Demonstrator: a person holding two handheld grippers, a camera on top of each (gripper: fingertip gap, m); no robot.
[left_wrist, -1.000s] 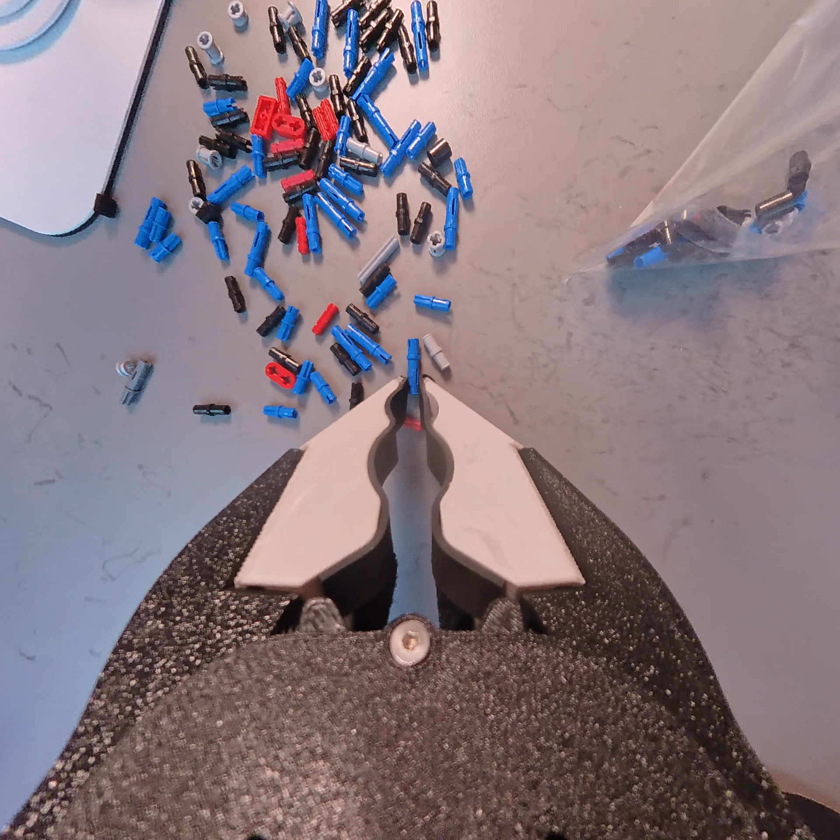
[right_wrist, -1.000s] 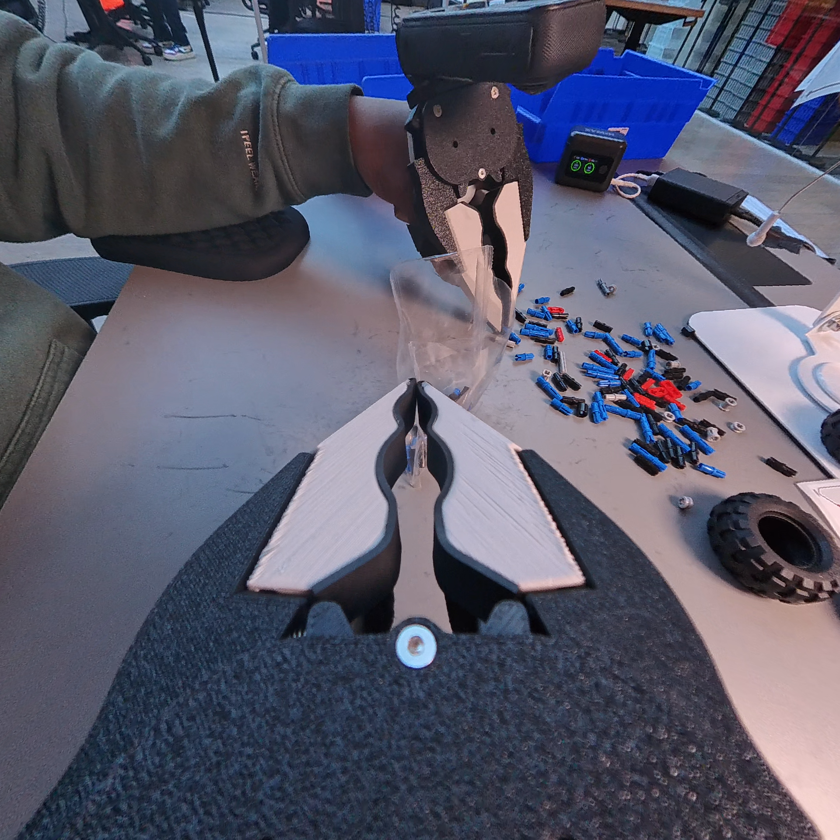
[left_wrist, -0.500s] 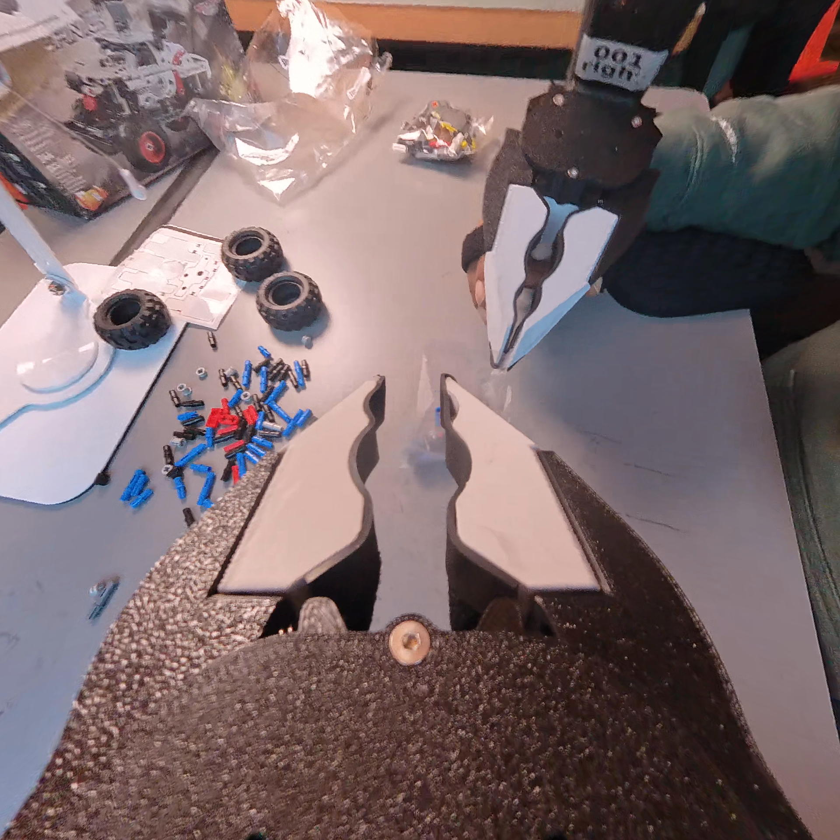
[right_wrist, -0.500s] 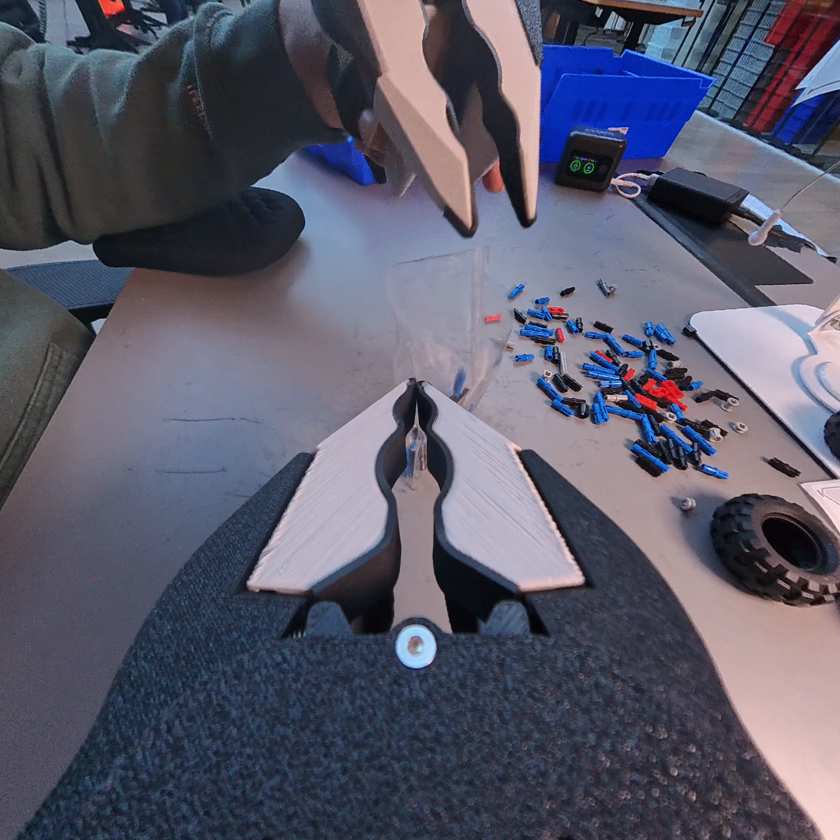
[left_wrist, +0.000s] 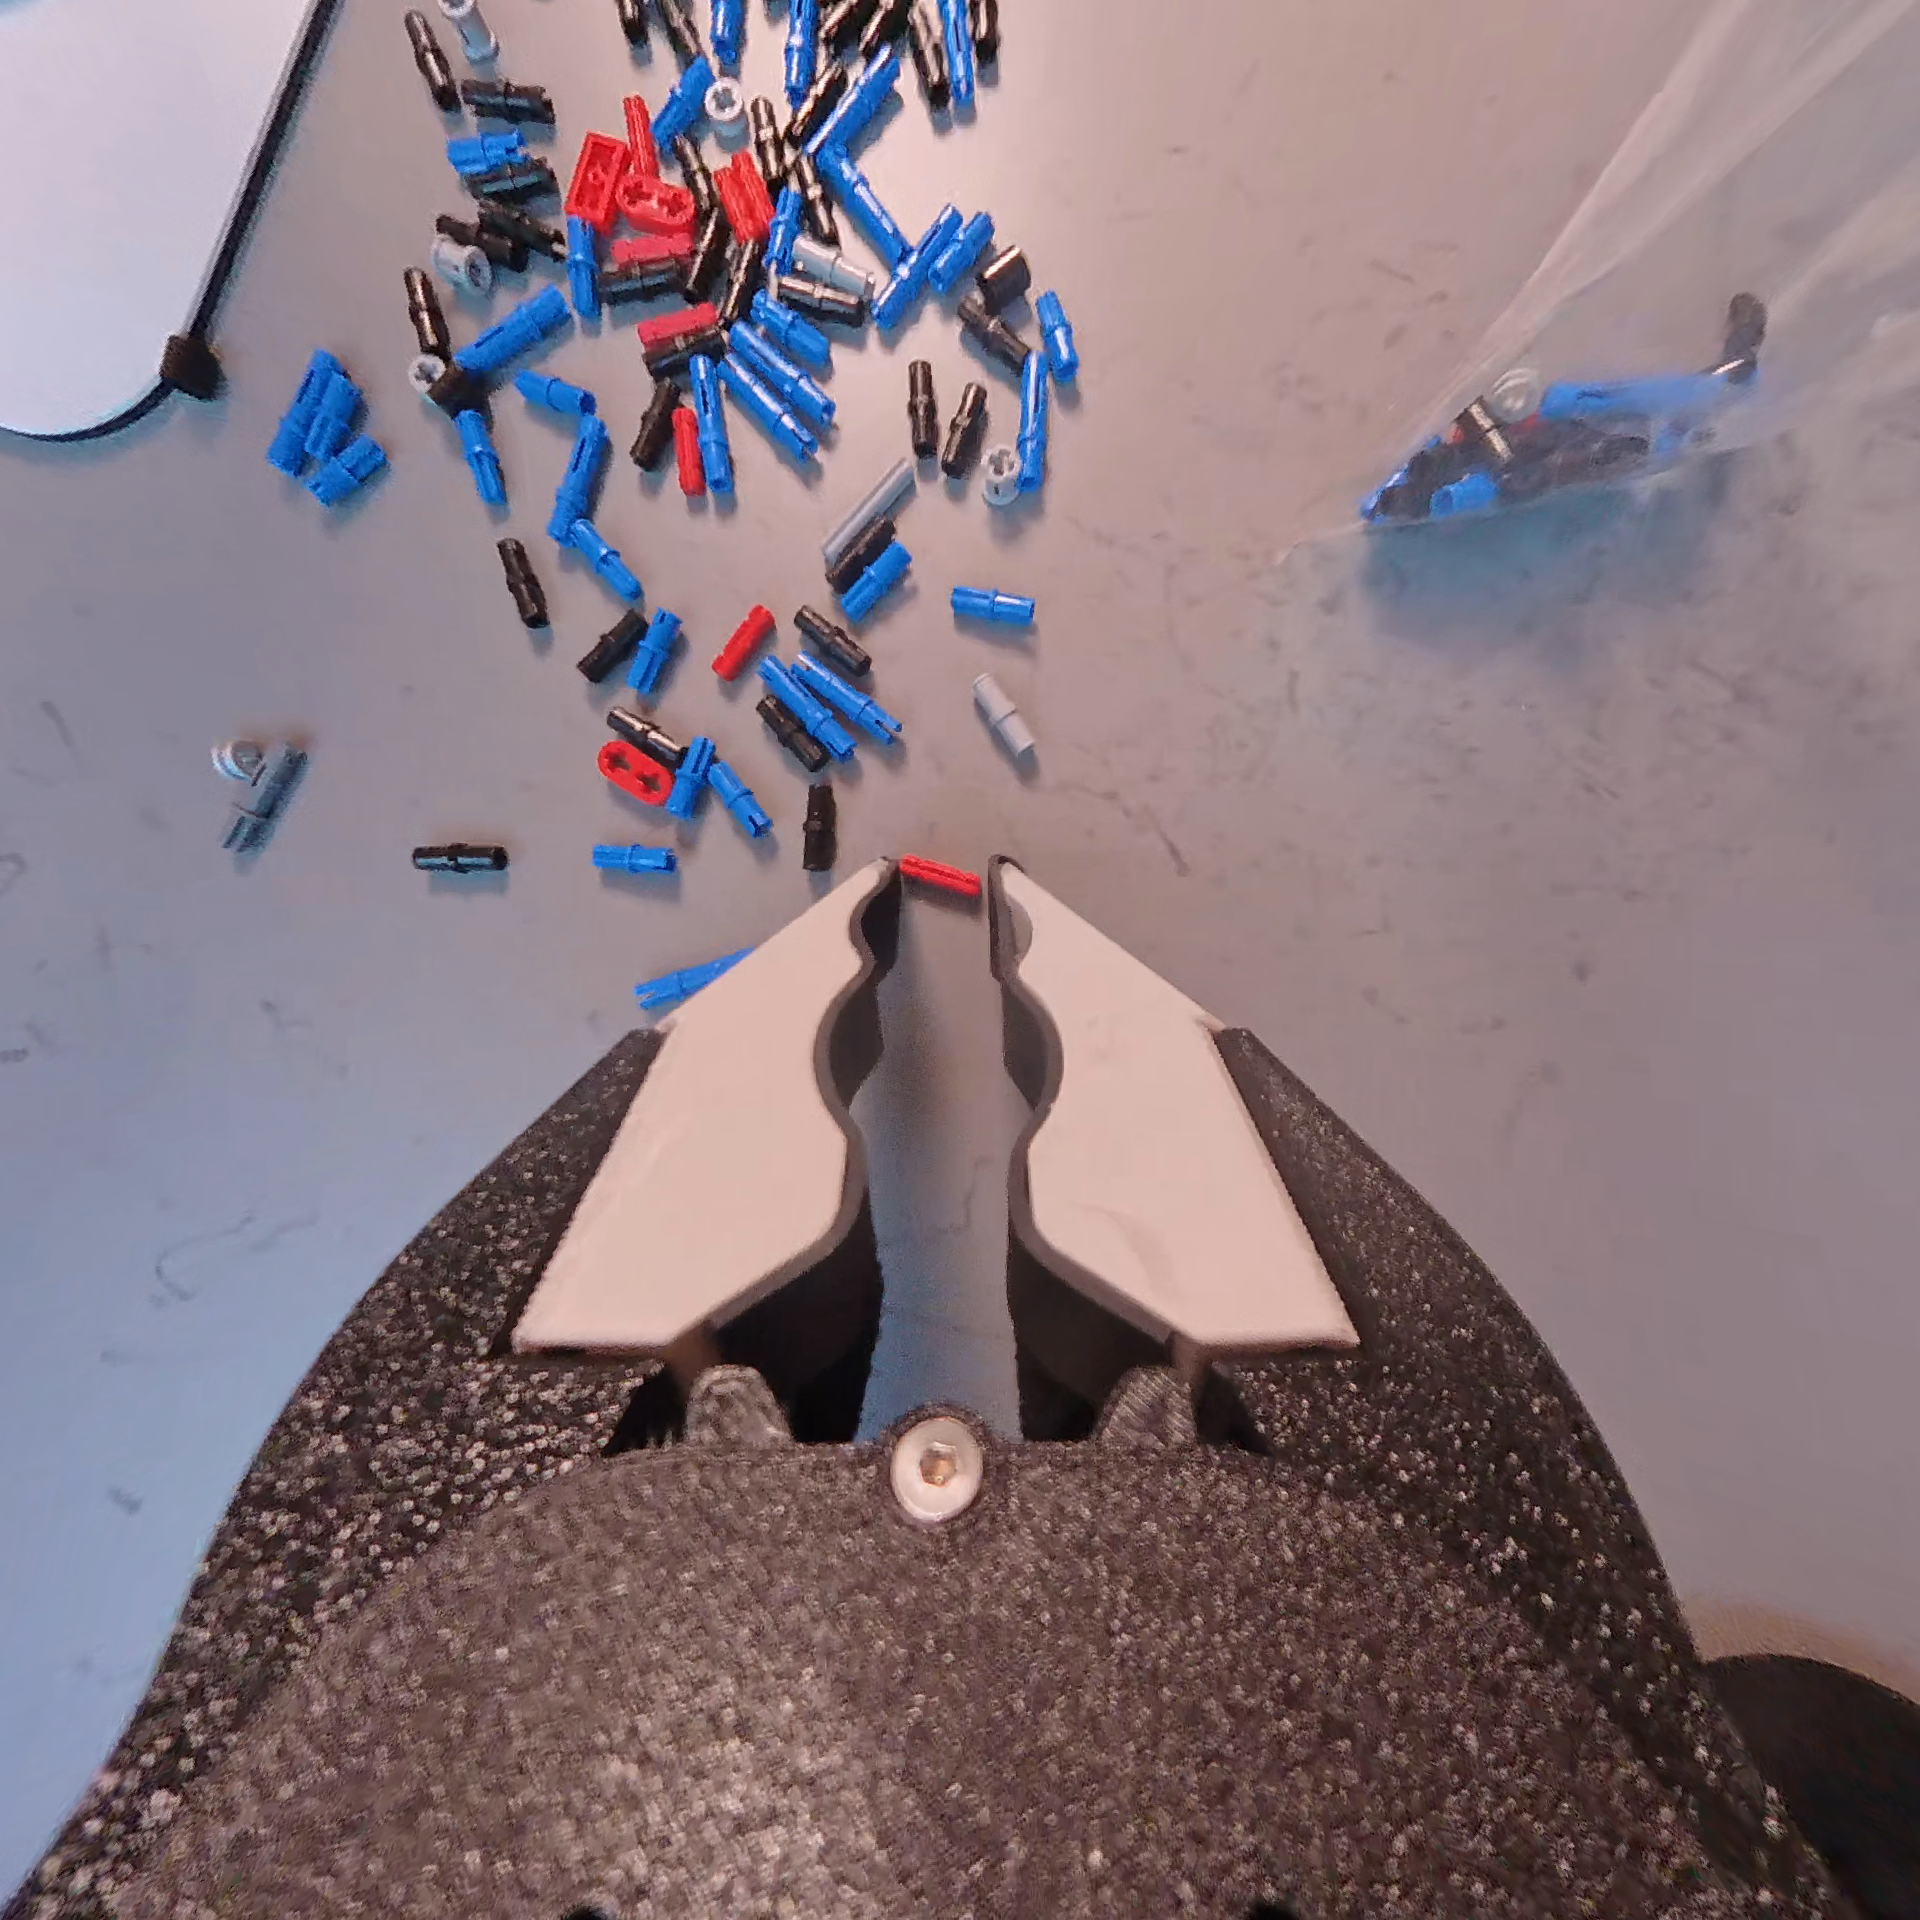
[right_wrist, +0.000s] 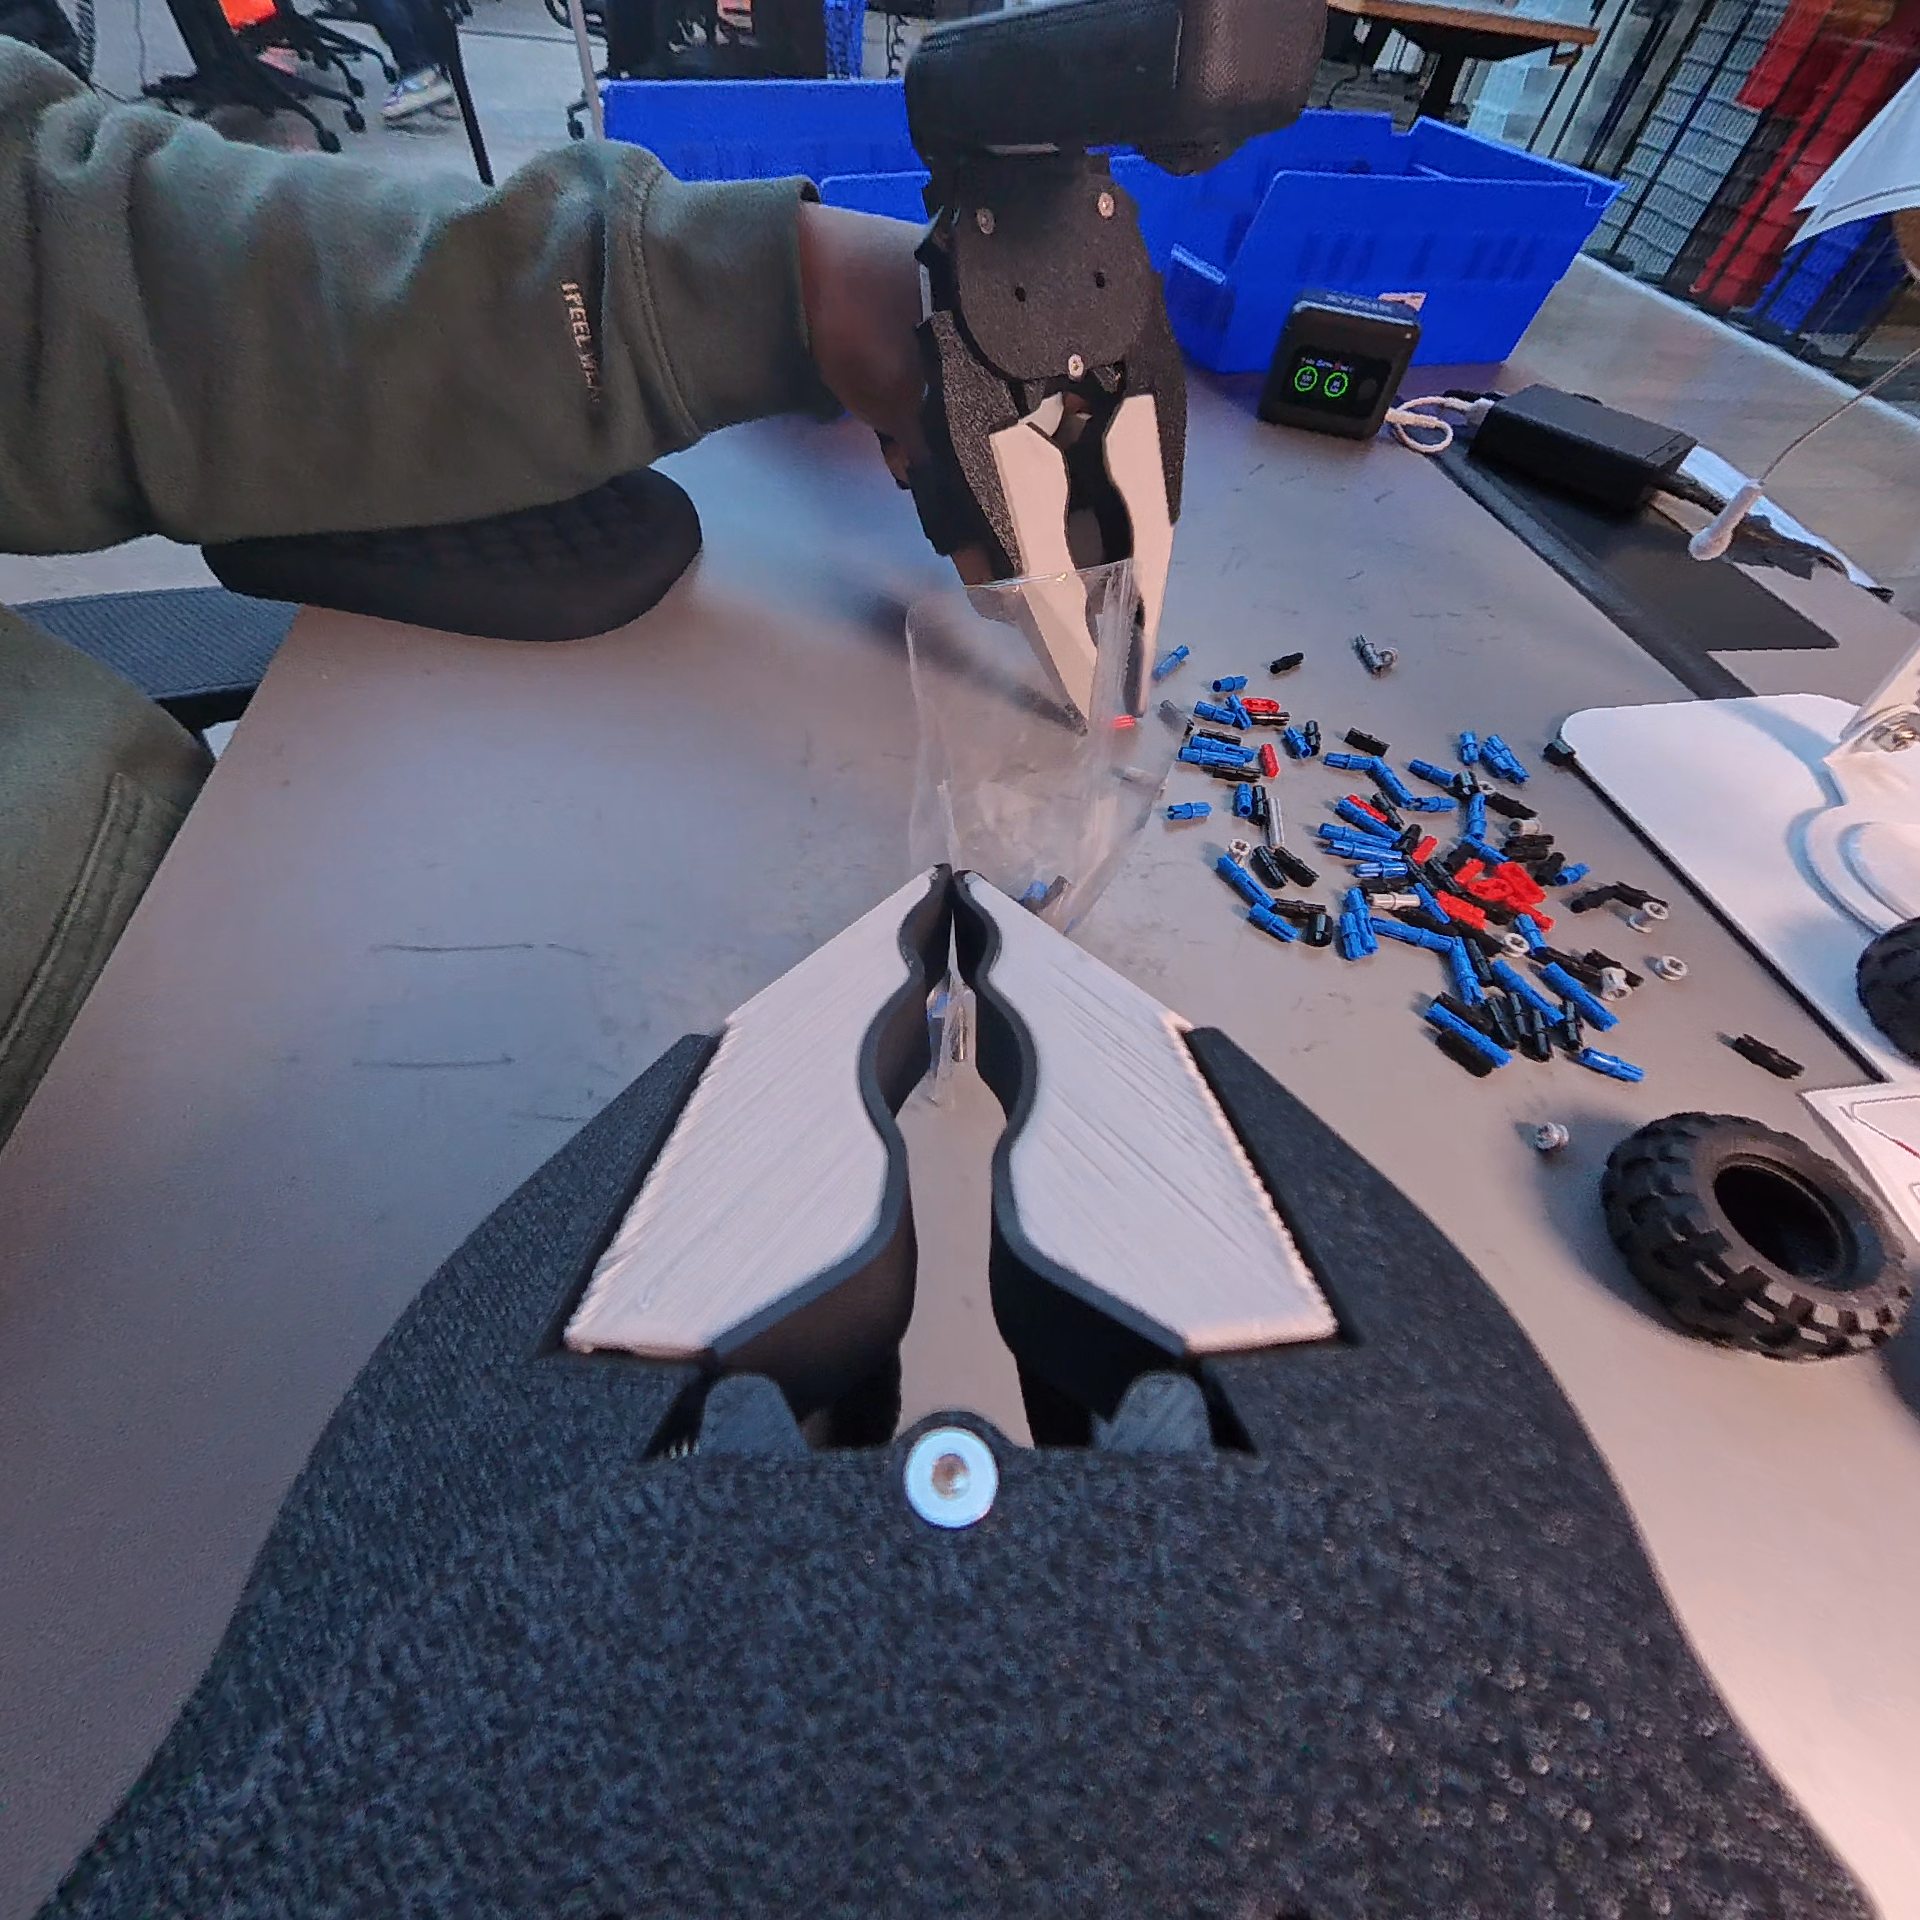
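While the left hand-held gripper (left_wrist: 940, 873) points down at the table (left_wrist: 1455, 935) with its fingers slightly apart, a small red pin (left_wrist: 938, 875) lies crosswise between the tips; whether they touch it I cannot tell. Just beyond lies a scatter of blue, black and red pins (left_wrist: 727, 343). Only the right wrist view shows the right hand-held gripper (right_wrist: 953, 883) closed on the edge of a clear plastic bag (right_wrist: 1023, 790), plus a black tyre (right_wrist: 1756, 1236) and blue bins (right_wrist: 1382, 239) farther off.
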